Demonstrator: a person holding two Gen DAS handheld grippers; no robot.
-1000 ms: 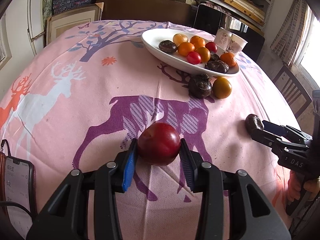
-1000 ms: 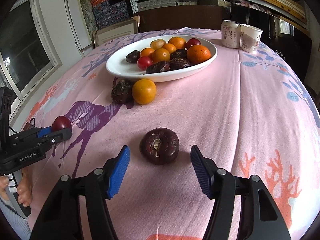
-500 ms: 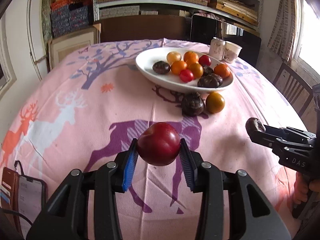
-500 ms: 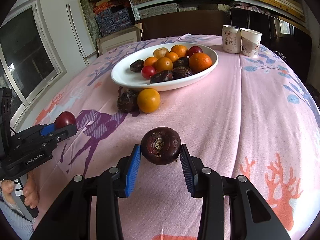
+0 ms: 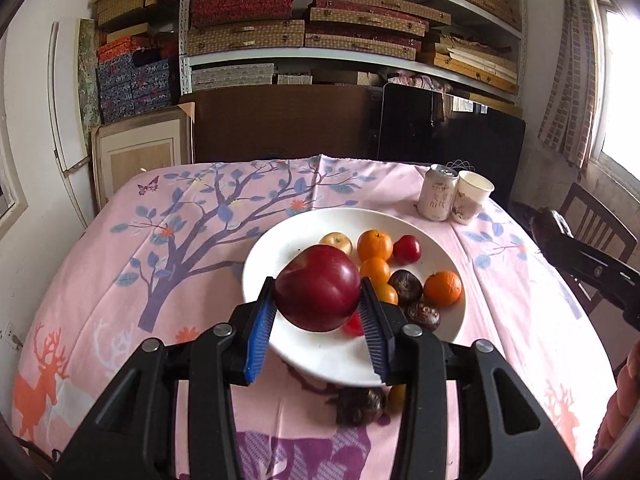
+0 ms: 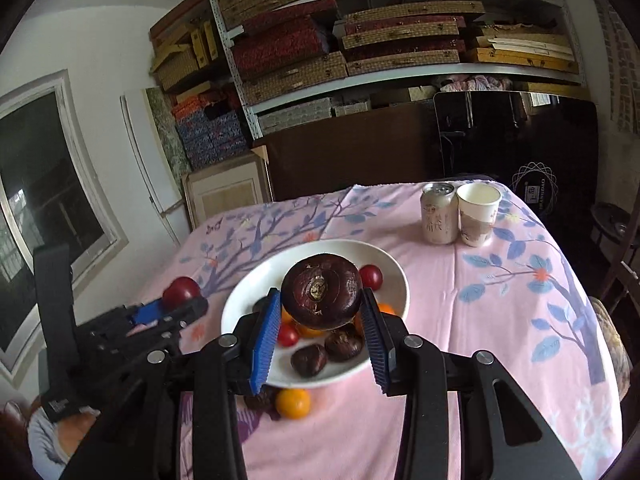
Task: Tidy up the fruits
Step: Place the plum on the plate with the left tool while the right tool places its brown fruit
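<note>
Above the white plate [image 5: 280, 248] on the worktop [image 5: 120, 280], the left hand-held gripper [image 5: 318, 316] was closed on a red plum [image 5: 318, 294], its blue pads pressing the fruit's widest part from both sides. The right hand-held gripper [image 6: 320, 320] was likewise clamped around a dark brown water chestnut [image 6: 322, 290], held over the same plate. The plum looked smooth, glossy and fairly soft, so it seemed likely to slip or bruise under a hard squeeze; a gentle hold across the middle suited it. The chestnut appeared firm, rough and light, easier to hold. Two more pieces, a dark one [image 6: 260, 400] and a yellow-orange one [image 6: 293, 403], lay on the cloth just beside the plate's near rim.
</note>
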